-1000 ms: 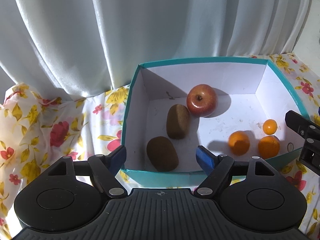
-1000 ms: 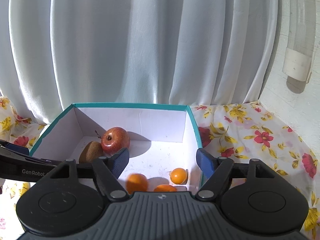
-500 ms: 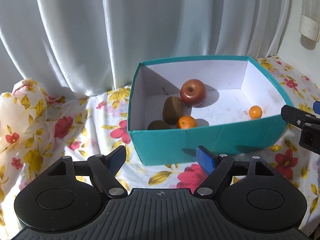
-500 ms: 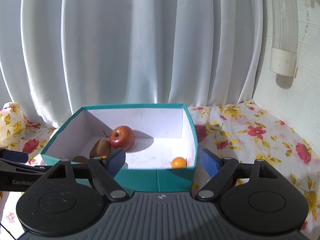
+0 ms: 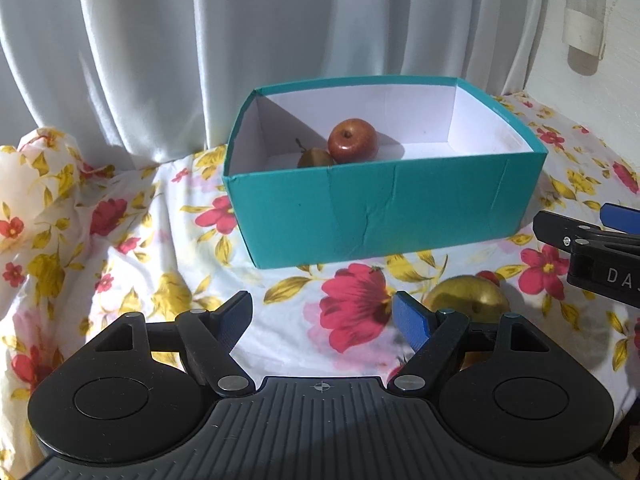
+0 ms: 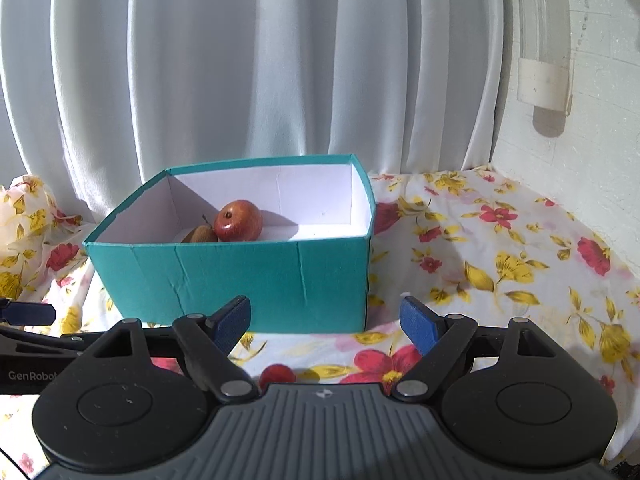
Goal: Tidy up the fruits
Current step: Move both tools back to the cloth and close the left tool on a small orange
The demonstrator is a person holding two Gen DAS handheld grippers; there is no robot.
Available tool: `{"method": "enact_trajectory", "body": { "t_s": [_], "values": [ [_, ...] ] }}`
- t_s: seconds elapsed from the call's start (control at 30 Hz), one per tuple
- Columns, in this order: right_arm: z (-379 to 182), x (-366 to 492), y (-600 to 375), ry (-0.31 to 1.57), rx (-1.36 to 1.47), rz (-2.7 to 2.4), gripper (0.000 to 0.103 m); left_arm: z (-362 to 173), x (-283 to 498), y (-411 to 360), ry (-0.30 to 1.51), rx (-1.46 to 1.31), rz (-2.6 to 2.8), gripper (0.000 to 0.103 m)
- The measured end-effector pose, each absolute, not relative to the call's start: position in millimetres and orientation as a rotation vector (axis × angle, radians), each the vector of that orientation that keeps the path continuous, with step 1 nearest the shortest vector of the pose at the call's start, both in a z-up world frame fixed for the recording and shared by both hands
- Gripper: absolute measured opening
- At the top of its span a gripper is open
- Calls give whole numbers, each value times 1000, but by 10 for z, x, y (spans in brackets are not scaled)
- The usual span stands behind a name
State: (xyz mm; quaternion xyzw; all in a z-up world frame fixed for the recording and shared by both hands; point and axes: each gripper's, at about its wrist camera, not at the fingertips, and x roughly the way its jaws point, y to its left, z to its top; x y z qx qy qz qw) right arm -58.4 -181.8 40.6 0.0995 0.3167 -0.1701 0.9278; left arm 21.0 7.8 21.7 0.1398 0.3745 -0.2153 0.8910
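Observation:
A teal box [image 5: 384, 204] with a white inside stands on the floral cloth; it also shows in the right wrist view [image 6: 240, 276]. A red apple [image 5: 353, 140] and a brown kiwi [image 5: 314, 159] show above its near wall, the same apple [image 6: 237, 221] and kiwi [image 6: 202, 235] in the right wrist view. A yellow-green fruit [image 5: 466, 300] lies on the cloth just right of my left gripper [image 5: 322, 314], which is open and empty. My right gripper [image 6: 326, 322] is open and empty in front of the box. A small red fruit [image 6: 277, 374] lies below it.
A white curtain hangs behind the box. A white wall with a pipe [image 6: 546, 40] stands at the right. The flowered cloth [image 6: 500, 248] covers the table and bunches up at the far left [image 5: 36, 176]. The right gripper's arm [image 5: 592, 248] enters the left wrist view at right.
Both grippers have pulled back and down from over the box. The oranges inside are now hidden by its near wall. The yellow-green fruit and small red fruit have come into view.

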Motion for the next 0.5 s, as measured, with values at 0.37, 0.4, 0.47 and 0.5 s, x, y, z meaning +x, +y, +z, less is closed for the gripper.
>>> {"method": "enact_trajectory", "body": {
  "t_s": [0.37, 0.4, 0.47, 0.5],
  "values": [
    [180, -698, -1739, 679, 213, -265, 82, -38, -203, 204, 801, 289, -471, 81],
    [164, -703, -1725, 679, 211, -258, 82, -61, -240, 218, 800, 290, -473, 80],
    [138, -707, -1689, 680, 206, -237, 82, -99, -316, 244, 801, 294, -485, 77],
    [129, -706, -1670, 682, 200, -229, 82, -117, -354, 260, 801, 294, -494, 76]
  ]
}}
